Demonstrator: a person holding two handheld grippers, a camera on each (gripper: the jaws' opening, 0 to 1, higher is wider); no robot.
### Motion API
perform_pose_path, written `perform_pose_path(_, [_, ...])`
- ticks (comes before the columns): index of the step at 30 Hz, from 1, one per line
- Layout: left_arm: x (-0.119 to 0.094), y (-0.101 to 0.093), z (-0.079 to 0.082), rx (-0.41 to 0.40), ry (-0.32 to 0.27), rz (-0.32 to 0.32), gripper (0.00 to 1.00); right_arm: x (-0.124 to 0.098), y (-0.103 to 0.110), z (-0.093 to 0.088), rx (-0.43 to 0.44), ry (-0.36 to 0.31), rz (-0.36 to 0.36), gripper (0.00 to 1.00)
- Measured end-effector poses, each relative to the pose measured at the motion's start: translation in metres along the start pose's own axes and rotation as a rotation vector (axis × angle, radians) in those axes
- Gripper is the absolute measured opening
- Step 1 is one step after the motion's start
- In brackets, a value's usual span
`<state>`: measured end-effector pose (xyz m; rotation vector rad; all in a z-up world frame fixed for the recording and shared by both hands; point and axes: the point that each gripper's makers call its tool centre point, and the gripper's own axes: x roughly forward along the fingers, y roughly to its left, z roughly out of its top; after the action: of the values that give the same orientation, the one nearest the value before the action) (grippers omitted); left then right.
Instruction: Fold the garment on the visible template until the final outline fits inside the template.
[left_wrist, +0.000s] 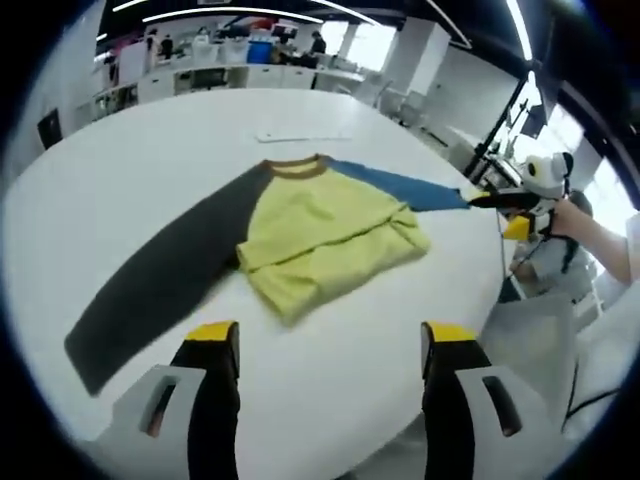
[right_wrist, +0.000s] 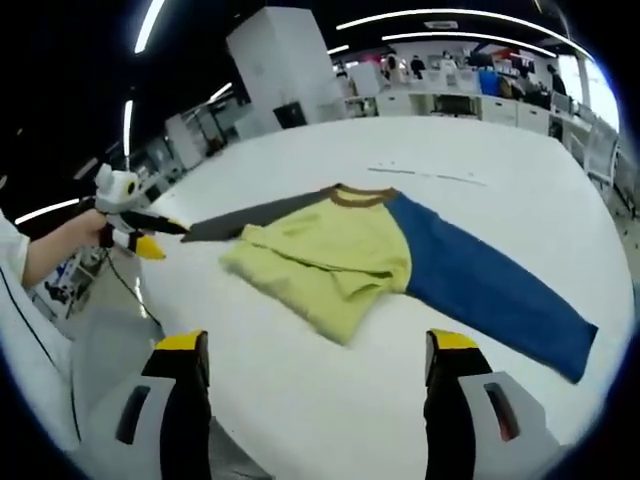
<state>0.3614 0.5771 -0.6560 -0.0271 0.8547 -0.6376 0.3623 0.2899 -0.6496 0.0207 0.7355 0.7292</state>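
Left gripper (left_wrist: 325, 345) hung over the near table (left_wrist: 130, 160) edge, jaws apart and empty; right gripper (right_wrist: 315, 350) likewise. The garment (left_wrist: 320, 235) lay ahead at 12 o'clock, well apart from both, sleeves spread, hem already folded up. Soft, light, floppy cloth, likely best pinched at a sleeve cuff.
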Motion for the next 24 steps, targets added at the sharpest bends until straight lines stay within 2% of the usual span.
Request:
perform_pose_path(8, [-0.013,-0.014,0.002,-0.019,-0.035,-0.015,0.77,-0.017,0.008,-0.003,-0.007,-0.014,-0.007,0.93])
perform_pose_path(18, [-0.033,-0.029,-0.006,-0.02,-0.06,-0.012,0.83,-0.034,0.017,-0.003,-0.009,-0.031,-0.002,0.99])
perform_pose_path(24, [-0.044,-0.039,-0.014,-0.025,-0.067,-0.013,0.87,-0.043,0.027,-0.005,-0.005,-0.031,0.012,1.0])
